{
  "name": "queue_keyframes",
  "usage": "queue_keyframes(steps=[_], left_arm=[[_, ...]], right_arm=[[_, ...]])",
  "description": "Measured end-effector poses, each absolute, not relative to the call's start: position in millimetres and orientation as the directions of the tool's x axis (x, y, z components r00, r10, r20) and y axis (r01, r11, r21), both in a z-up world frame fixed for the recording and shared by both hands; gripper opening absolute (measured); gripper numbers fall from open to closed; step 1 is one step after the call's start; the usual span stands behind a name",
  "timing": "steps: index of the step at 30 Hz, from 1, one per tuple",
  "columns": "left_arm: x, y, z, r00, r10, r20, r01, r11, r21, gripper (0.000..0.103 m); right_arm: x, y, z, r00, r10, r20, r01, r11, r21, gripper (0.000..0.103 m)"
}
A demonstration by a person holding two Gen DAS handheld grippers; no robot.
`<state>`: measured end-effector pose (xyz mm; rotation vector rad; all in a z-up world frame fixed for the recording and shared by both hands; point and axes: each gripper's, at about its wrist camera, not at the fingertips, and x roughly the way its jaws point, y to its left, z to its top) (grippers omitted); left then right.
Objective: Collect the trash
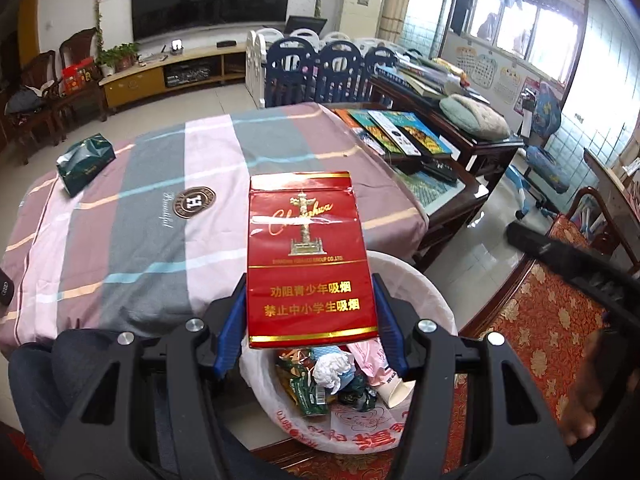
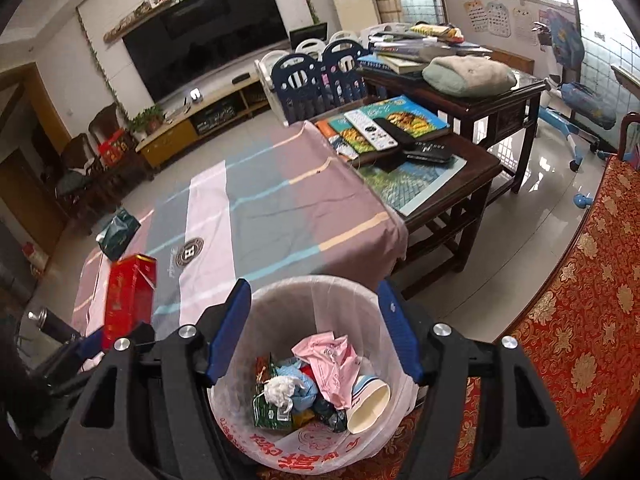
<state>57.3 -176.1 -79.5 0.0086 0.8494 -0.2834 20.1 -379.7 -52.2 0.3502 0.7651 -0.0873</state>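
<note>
Red cigarette carton (image 1: pixel 310 260) sits clamped between the blue pads (image 1: pixel 234 316) of the left tool (image 1: pixel 310 316), centre of the left wrist view, upright with its gold print facing the camera. Its lower edge hangs over the white-lined trash bin (image 1: pixel 420 280) at lower centre. Inside the bin: crumpled white tissue (image 1: pixel 332 368), green wrapper (image 1: pixel 308 392), pink bag (image 1: pixel 368 360), paper cup (image 1: pixel 396 392).

Right wrist view: right tool (image 2: pixel 316 332) is above the same bin (image 2: pixel 312 292), lower centre, jaws spread apart with nothing between the pads, bin contents showing through the gap. Pink bag (image 2: pixel 332 364) and paper cup (image 2: pixel 368 404) lie on top of the pile. Carton (image 2: pixel 128 300) appears at left edge of this view, gripped by the left tool (image 2: pixel 92 340), only partly visible.

Striped pink-grey cloth (image 1: pixel 160 220) covers the desk behind the bin. Dark green tissue pack (image 1: pixel 86 162) lies on the cloth at upper left, well apart from everything else. Books and remotes (image 2: pixel 380 132) lie on the bare wooden end of the desk, upper right. Red patterned seat cushion (image 2: pixel 580 300) at right edge.
</note>
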Motion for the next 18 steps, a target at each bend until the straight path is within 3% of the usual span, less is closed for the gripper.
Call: queue_keyframes(steps=[12,14,16,18], left_arm=[[78.9,-228.7,-130.9,0.46,-0.269,-0.846,0.365,0.926,-0.096,0.06],[79.7,-229.2,-132.0,0.457,-0.263,-0.85,0.363,0.927,-0.092,0.064],[79.8,-226.9,-130.0,0.464,-0.255,-0.849,0.352,0.932,-0.088,0.078],[77.6,-221.6,-124.8,0.475,-0.252,-0.843,0.343,0.935,-0.087,0.082]], right_arm=[[16.4,-394.9,-50.2,0.733,0.044,-0.679,0.223,0.927,0.301,0.066],[16.3,-395.1,-50.5,0.733,0.043,-0.679,0.225,0.926,0.302,0.066],[15.0,-395.1,-51.4,0.733,0.045,-0.678,0.229,0.923,0.309,0.066],[14.3,-397.0,-52.3,0.732,0.05,-0.68,0.228,0.922,0.314,0.066]])
